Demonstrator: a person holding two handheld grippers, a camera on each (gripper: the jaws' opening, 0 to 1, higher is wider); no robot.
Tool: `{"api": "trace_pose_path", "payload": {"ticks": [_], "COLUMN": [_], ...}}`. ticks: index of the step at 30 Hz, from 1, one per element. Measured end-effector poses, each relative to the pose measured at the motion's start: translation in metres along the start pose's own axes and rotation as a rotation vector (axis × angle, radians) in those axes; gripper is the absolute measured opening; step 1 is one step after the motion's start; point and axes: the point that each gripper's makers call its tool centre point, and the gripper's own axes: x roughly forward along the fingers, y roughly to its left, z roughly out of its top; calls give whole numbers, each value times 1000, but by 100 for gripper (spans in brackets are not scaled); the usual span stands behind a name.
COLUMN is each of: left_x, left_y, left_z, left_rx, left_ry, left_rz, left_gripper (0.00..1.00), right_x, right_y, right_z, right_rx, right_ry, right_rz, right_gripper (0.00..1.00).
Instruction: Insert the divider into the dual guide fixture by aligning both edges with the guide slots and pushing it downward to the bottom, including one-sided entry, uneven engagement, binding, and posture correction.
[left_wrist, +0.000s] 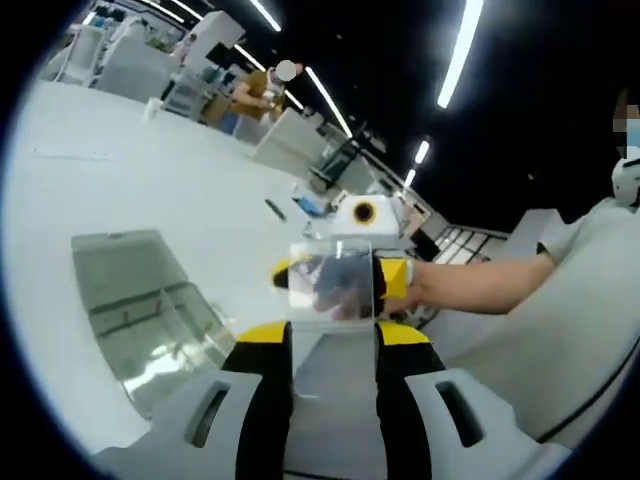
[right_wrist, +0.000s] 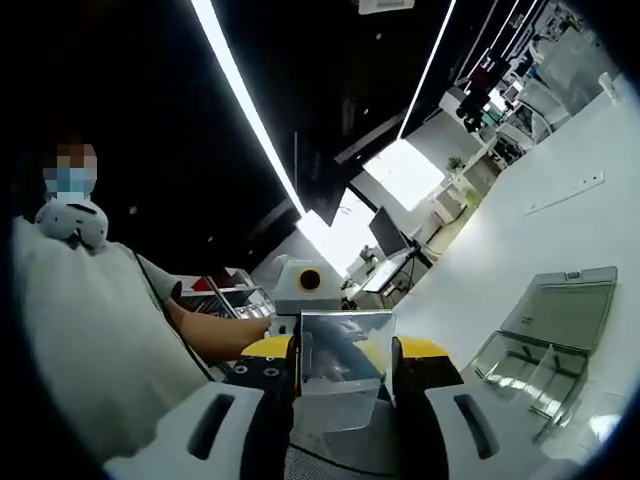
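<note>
Yellow-tipped jaws of left gripper (left_wrist: 333, 338) pinch one edge of clear divider (left_wrist: 334, 281); right gripper (left_wrist: 343, 277) faces it, clamped on opposite edge. Divider's held in air betw. the two, off white table (left_wrist: 150, 190). In right gripper view, right gripper (right_wrist: 342, 352) grips divider (right_wrist: 340, 360). Clear dual guide fixture (left_wrist: 140, 300) sits on table, apart from divider; also at (right_wrist: 555, 335). Person's hand (left_wrist: 415, 290) holds right gripper.

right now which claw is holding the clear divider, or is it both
Both: the clear divider is pinched between the left claw and the right claw at once, raised off the white table, away from the clear fixture.
</note>
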Motion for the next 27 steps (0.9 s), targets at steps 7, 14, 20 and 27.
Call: {"api": "trace_pose_path", "payload": {"ticks": [7,14,20,27], "left_x": [3,4,3,3], "left_y": [-2,-1,-1,-4], "left_z": [-2,-2,-4,-3], "left_rx": [-16,-32,-56,-70], "left_ry": [-3,-9,-16,-26], "left_rz": [-25,-39,-55,-70], "left_gripper": [29,29,29,29], "right_x": [-1,-2,-1,-1], "right_y": [-1,-3,-2,-1], "right_z": [1,1,0,2], "right_rx": [21,29,46,34], "right_ry": [-13,-25,-27,-38], "right_rz": [5,4,8,13], "right_gripper": [34,33,33,33]}}
